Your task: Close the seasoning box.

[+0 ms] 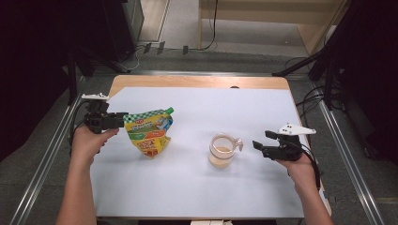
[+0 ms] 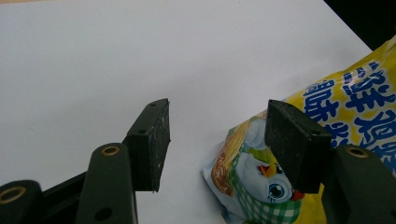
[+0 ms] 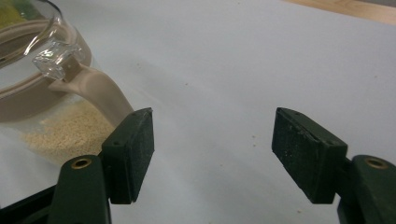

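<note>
A yellow and green printed pouch (image 1: 150, 132) lies on the white table cover, left of centre. My left gripper (image 1: 123, 115) is at its upper left corner. In the left gripper view the jaws of the left gripper (image 2: 217, 116) stand apart; the pouch (image 2: 261, 186) lies mostly behind the right jaw, its corner reaching into the gap without being pressed. A clear glass jar (image 1: 221, 151) with a beige rim and pale granules in its bottom stands right of centre. My right gripper (image 1: 260, 140) is open just right of it. In the right gripper view the jar (image 3: 51, 112) and its beige clasp sit beside the left jaw of the right gripper (image 3: 212, 126).
The white cover (image 1: 202, 187) spans nearly the whole wooden table (image 1: 197, 82). Metal rails (image 1: 347, 154) run along both sides of the table. Cables and stand legs lie on the floor beyond the far edge.
</note>
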{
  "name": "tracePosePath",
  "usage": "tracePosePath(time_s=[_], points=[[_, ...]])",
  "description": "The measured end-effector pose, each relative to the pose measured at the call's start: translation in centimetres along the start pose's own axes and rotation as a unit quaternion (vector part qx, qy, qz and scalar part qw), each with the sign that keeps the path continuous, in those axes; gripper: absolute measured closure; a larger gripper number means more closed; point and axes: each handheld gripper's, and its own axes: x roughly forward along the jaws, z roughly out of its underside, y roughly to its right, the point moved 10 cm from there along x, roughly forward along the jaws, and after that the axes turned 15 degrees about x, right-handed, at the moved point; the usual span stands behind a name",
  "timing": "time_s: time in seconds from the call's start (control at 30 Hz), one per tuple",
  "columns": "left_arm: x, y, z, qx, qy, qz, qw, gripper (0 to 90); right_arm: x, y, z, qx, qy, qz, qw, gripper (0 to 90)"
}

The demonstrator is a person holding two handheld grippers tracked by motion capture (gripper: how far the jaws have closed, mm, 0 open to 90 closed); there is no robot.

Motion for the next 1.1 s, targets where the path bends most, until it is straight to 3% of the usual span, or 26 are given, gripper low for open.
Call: tracePosePath(time_s=[0.13, 0.37, 1.1], points=[[0.0, 0.0, 0.0, -0.001, 0.001, 0.001, 1.0000, 41.1, 0.2, 1.0, 0.1, 0.016, 0.006, 0.009, 0.9998, 28.4], [0.1, 0.0, 0.1, 0.003, -0.002, 0.001, 1.0000, 40.8, 0.5, 2.2, 0.7, 0.037, -0.009, 0.015, 0.9991, 24.3], [0.1, -0.4, 0.3, -0.014, 0.000, 0.002, 0.9999, 37.8, 0.9, 2.7, 0.9, 0.038, -0.015, 0.025, 0.9989, 24.3]])
